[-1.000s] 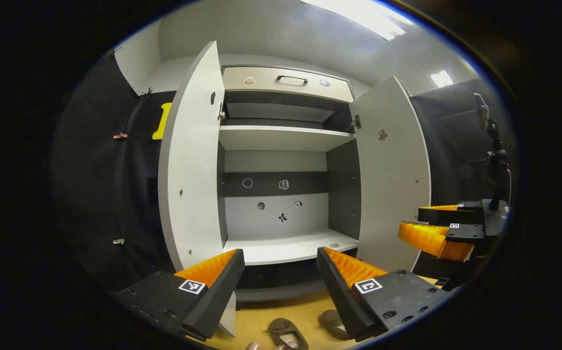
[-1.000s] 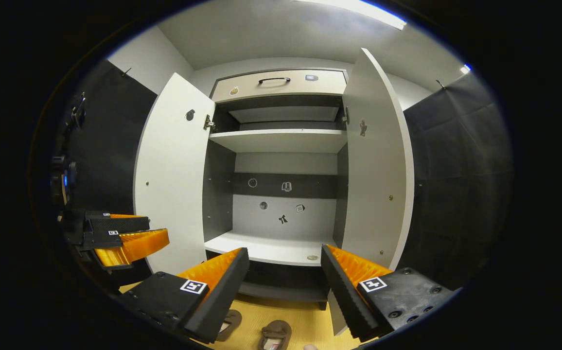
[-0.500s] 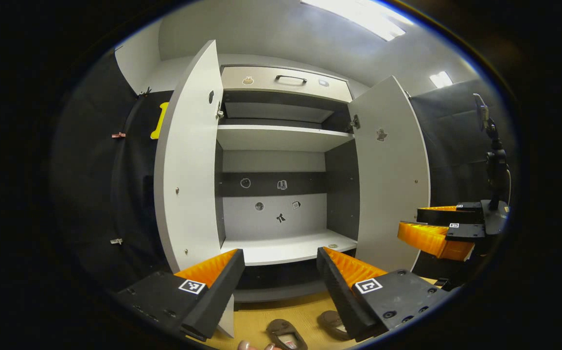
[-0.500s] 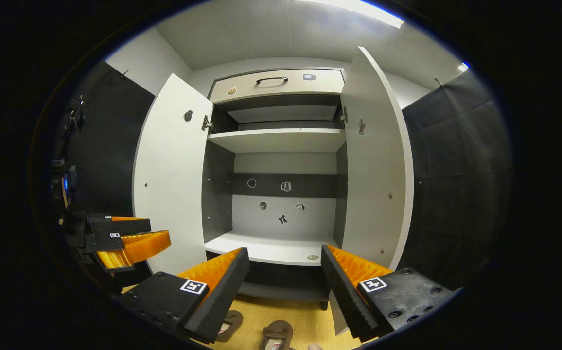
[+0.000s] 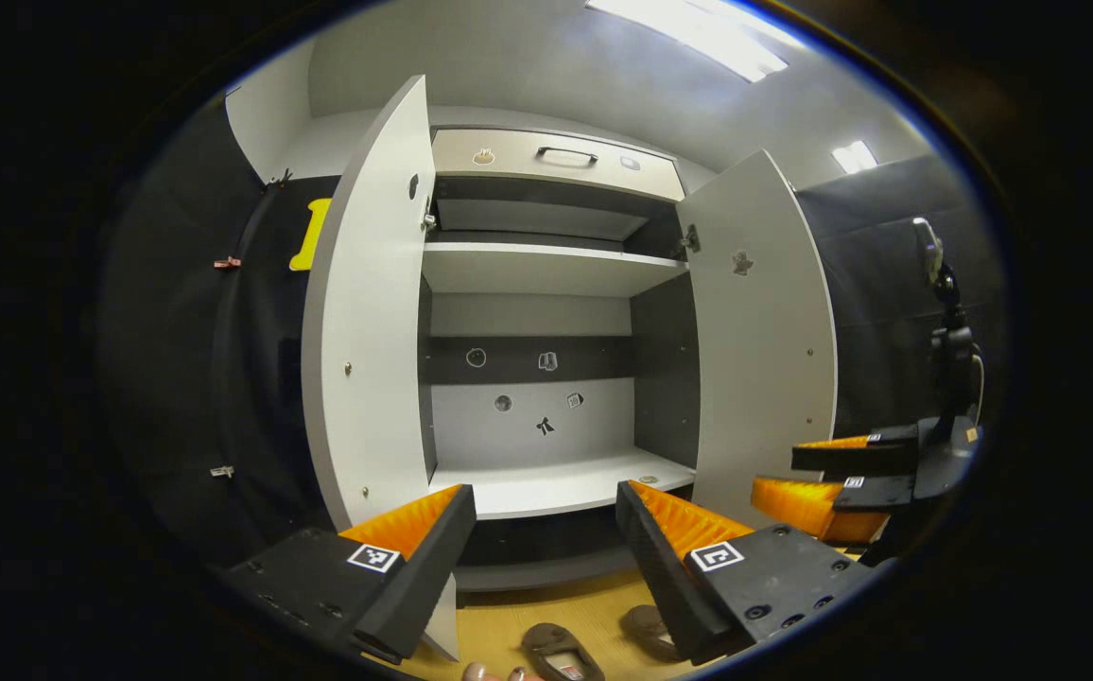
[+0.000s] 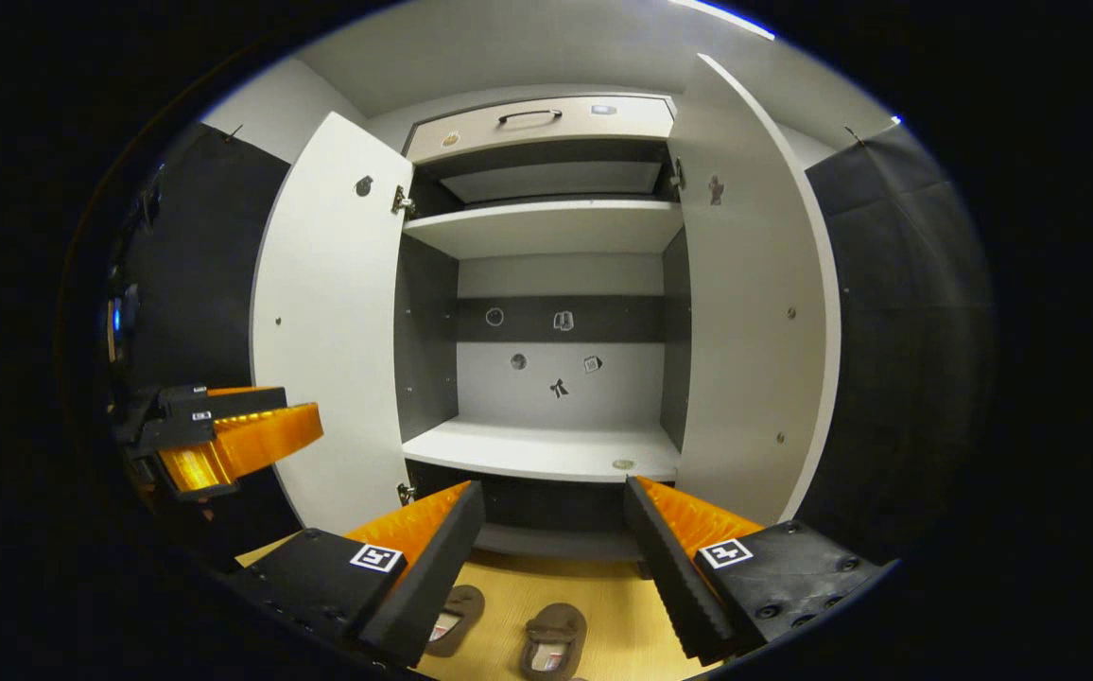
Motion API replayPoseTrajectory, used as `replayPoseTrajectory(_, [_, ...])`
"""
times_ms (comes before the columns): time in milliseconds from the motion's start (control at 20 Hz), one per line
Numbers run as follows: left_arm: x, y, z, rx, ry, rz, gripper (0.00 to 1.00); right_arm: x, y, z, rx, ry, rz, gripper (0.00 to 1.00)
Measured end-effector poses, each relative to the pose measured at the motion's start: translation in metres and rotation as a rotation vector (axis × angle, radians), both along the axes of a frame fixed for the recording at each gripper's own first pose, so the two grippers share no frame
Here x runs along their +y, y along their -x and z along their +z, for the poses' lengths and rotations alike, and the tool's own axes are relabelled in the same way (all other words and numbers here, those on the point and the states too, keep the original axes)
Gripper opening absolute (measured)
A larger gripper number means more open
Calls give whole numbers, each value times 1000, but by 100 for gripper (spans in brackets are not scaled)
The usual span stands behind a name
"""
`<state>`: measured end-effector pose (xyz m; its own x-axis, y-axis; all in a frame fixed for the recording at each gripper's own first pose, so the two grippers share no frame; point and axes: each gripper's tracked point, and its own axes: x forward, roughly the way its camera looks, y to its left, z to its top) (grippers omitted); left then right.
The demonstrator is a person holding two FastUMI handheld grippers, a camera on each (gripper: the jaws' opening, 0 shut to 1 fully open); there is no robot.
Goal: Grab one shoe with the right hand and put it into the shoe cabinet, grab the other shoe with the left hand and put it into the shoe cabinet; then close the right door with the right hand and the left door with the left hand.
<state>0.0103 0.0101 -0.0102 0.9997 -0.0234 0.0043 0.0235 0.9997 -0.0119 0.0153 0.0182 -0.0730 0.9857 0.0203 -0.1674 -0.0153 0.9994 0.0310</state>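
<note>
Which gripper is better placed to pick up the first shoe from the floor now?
Right, marginally. Both shoes lie on the floor just below the open right gripper, in front of the open cabinet. The left gripper is open too, but the shoes sit nearer that view's bottom edge.

Light comes from ceiling panels (image 5: 698,33) above the shoe cabinet (image 5: 556,274), which burn out to white glare in the left gripper view; a thin strip of one shows in the right gripper view. The cabinet's pale doors and shelves are evenly and brightly lit, while the recess under its lower shelf lies in shadow. Both views are sharp at the centre. Fisheye distortion bows the cabinet's doors outward, and the picture darkens toward the rim.
</note>
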Motion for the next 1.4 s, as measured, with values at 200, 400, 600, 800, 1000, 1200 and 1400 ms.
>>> replayPoseTrajectory(200, [8,-4,-15,23,17,-4,95,15,3,-62,134,-26,15,98])
replayPoseTrajectory(400, [16,-10,-30,43,30,1,95,25,11,-128,263,-62,12,98])
replayPoseTrajectory(600, [24,-15,-44,65,10,21,95,33,19,-187,368,-83,26,99])
replayPoseTrajectory(800, [25,-17,-62,102,5,22,95,45,27,-238,460,-129,36,99])
replayPoseTrajectory(1000, [20,-14,-62,59,38,12,95,47,36,-288,548,-158,21,99])
replayPoseTrajectory(1200, [18,-14,-55,12,35,7,95,40,43,-332,617,-153,8,96])
replayPoseTrajectory(1400, [18,-18,-69,41,4,17,95,38,34,-366,642,-174,-13,85])
